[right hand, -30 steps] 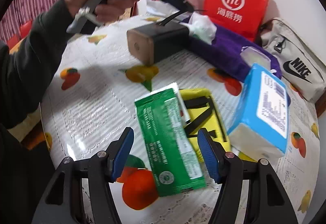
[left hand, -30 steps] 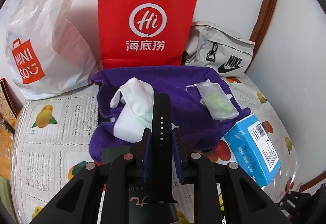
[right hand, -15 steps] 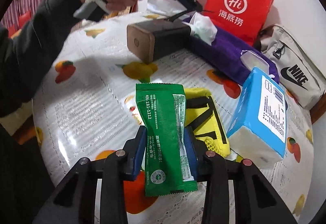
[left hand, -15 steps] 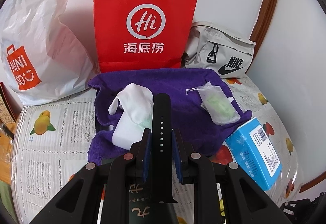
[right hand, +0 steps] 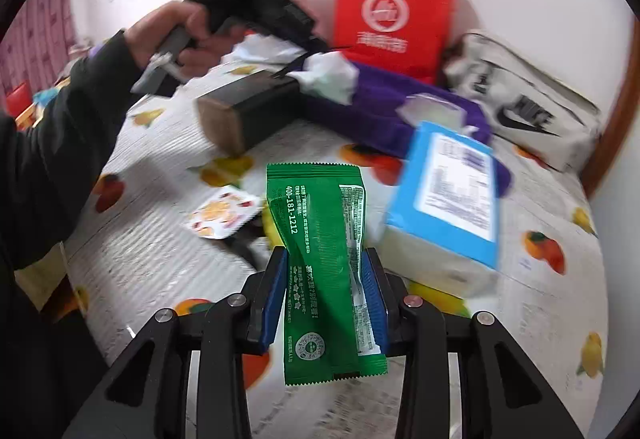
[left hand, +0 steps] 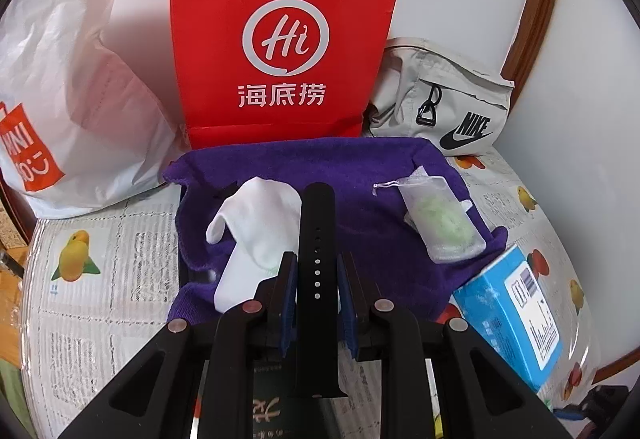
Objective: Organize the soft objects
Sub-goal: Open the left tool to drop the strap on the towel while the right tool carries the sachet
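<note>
Biggest stuff at the back: a white MINISO bag (left hand: 60, 87), a red "Hi" paper bag (left hand: 280, 39) and a grey Nike pouch (left hand: 448, 107), contents hidden. A purple towel (left hand: 360, 179) on the counter (left hand: 112, 279) carries a white sock (left hand: 260, 223). Left tongs (left hand: 316, 279) are clamped on a black watch strap (left hand: 318, 239) above that towel. Right tongs (right hand: 326, 295) just closed, pinching a green packet (right hand: 324, 251) printed "400-181-1212", lifted off the counter.

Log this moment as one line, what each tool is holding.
left tool: shut on black strap | right tool: shut on green packet | above table
</note>
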Tool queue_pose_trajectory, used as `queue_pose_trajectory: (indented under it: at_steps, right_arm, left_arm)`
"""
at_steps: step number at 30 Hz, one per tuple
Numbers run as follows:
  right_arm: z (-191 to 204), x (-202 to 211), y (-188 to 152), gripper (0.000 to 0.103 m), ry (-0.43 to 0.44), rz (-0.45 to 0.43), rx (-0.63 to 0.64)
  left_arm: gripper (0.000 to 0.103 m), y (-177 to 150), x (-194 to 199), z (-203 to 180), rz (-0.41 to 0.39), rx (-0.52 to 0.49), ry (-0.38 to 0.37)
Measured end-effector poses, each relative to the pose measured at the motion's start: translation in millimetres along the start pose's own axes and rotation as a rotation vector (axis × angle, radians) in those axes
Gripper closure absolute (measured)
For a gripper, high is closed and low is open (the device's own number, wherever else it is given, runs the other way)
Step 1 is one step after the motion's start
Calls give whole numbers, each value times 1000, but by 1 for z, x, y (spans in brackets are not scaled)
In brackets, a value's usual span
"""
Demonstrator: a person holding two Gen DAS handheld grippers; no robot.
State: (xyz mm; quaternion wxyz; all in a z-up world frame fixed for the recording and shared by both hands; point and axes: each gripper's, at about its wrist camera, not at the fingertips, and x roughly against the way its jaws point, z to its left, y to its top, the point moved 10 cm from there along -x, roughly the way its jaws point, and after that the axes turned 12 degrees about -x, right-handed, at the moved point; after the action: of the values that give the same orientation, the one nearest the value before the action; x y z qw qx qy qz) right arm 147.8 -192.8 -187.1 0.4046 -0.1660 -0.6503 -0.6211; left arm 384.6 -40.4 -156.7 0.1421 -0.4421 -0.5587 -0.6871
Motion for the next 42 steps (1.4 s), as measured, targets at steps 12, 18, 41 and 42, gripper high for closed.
queue_pose_trajectory:
  at_steps: [12,18,41,42]
  right_arm:
    - [-71,17,20,66,-117,-84,-139]
    - [-97,17,33,66,-149,-124,-180]
    - [-111,-8,103,66,-161,-187,-194]
    - [-111,-9,108,66,-167,-191,-192]
  left_arm:
    - [83,27,-34,1,30,-2,6]
    - [83,34,-53,5,59,5,17]
    - [55,24,-54,15,99,54,21]
    - [55,22,-49,16,97,51,30]
